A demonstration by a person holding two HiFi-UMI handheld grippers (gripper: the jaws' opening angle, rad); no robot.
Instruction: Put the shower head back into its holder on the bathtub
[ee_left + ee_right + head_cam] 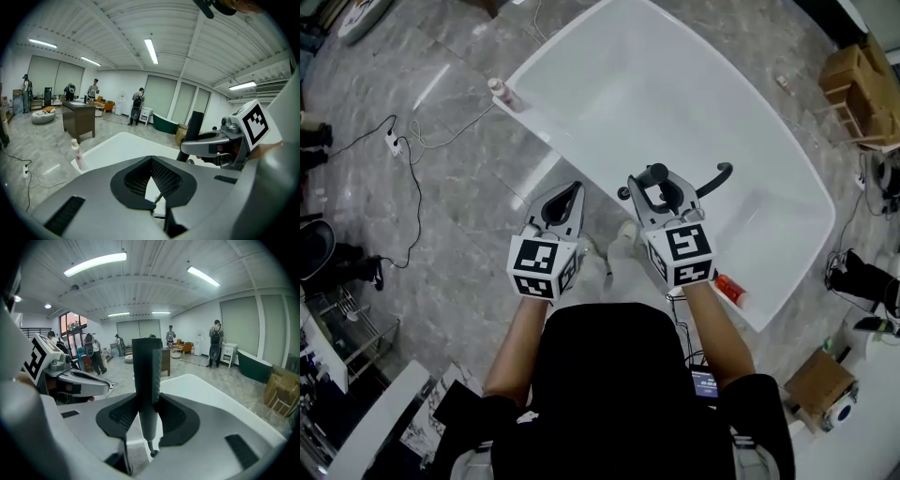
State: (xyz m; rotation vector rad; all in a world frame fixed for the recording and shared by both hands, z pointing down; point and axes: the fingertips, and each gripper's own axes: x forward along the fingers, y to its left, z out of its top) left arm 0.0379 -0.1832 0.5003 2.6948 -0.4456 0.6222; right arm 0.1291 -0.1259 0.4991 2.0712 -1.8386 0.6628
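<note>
Where the shower head sits: upright between the jaws of the right tool, over the near rim of the bathtub. In the head view its dark body curves off to the right above the tub's inside.
Shower head: dark, with a slim straight handle. A thin stem with a small end piece hangs below the handle.
Right tool: closed on the shower head's handle, with a pad pressed to each side of it.
Left tool: jaws together with the tips touching and nothing between them. It is just left of the right tool and apart from it, beside the tub's outer wall.
Bathtub: white, set at a slant on the grey marbled floor.
Pale bottle: upright on the tub's far left corner.
Red-orange bottle: at the near rim, close to the person's right forearm.
Power strip: on the floor to the left, with a dark cable trailing from it.
Cardboard boxes: on the floor to the right, past the tub.
Far room: a dark desk, a dark green tub and several people standing well back.
</note>
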